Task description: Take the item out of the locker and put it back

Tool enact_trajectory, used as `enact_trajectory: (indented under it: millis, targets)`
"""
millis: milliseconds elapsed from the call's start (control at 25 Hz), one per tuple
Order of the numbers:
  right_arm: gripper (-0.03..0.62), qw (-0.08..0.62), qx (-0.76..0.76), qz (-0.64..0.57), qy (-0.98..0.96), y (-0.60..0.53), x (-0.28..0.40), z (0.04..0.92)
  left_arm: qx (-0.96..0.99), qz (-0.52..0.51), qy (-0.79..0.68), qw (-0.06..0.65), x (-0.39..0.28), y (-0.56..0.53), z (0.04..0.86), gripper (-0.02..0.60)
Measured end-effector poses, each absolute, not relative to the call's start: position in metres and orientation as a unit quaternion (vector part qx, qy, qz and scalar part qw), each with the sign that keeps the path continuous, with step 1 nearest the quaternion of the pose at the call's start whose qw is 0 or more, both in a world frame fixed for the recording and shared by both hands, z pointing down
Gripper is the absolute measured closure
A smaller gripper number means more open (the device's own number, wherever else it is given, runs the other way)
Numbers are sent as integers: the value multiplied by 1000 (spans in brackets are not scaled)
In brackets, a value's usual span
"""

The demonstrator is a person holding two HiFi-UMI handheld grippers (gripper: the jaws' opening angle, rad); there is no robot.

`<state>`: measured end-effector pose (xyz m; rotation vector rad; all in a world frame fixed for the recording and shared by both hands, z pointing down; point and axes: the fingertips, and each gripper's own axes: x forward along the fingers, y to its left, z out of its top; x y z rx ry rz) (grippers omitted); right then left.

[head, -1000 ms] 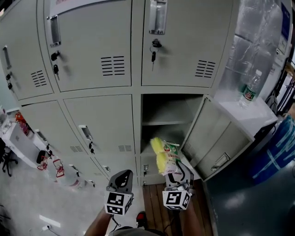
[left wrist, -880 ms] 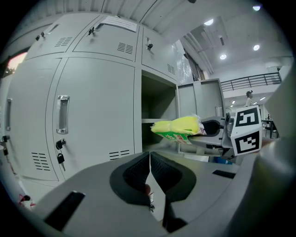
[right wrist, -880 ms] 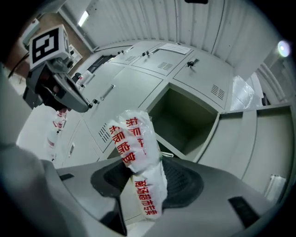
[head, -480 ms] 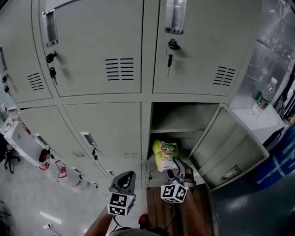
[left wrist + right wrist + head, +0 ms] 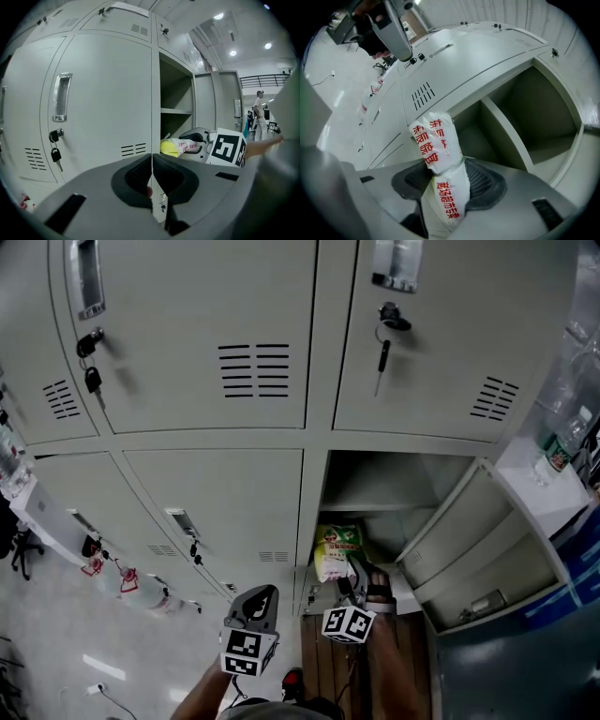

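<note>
I carry two grippers. My right gripper [image 5: 351, 583] is clamped on the one bag [image 5: 337, 550], white with red print, at the opening of the single open locker [image 5: 441, 486], below its one shelf [image 5: 370, 506]. My left gripper [image 5: 256, 604] hangs beside it, jaws together with nothing between them. Two keys [image 5: 382, 354] hang from the upper doors.
</note>
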<state>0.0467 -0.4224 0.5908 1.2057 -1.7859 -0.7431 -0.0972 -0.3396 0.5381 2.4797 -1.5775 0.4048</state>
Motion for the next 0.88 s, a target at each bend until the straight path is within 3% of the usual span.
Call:
enact_trajectory:
  millis: [200, 640, 800, 880]
  targets:
    - [361, 454, 460, -336, -685, -427, 40, 610, 832, 140, -529, 97, -97, -343, 547, 552]
    - [337, 465, 456, -345, -676, -429, 41, 631, 827, 142, -535, 102, -98, -344, 553, 552]
    - [256, 459, 449, -317, -698, -427, 36, 639, 824, 143, -538, 102, -100, -344, 553, 552]
    - [254, 462, 452, -313, -696, -427, 37, 641, 824, 141, -539, 102, -100, -343, 552, 552]
